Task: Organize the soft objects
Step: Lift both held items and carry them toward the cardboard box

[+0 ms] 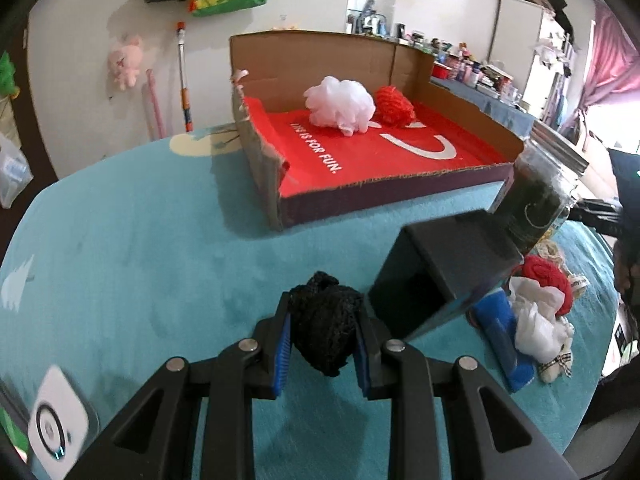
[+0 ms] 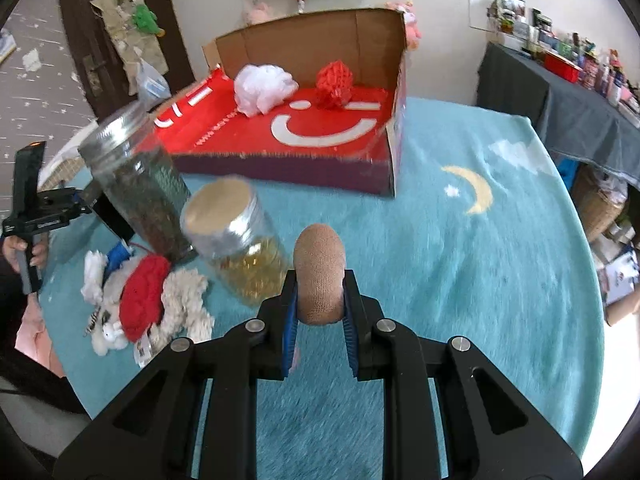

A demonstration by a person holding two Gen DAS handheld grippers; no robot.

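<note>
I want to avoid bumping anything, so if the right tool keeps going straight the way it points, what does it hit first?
Probably nothing before the cardboard box: only bare blue blanket lies ahead of the right tool, shut on a tan roll. The lidded jar sits left; depth is uncertain.

Open teal worktop ahead of the left tool, clear up to the low torn front wall of the cardboard box. To the right, blocked by a dark box lying on its side, a tall jar behind it, and a heap of soft things beside. Inside the cardboard box, free red floor at the front; white puff and red yarn ball crowded at the high back wall. Ahead-left of the right tool, barred by a tilted jar; wide bare worktop to the right.
</note>
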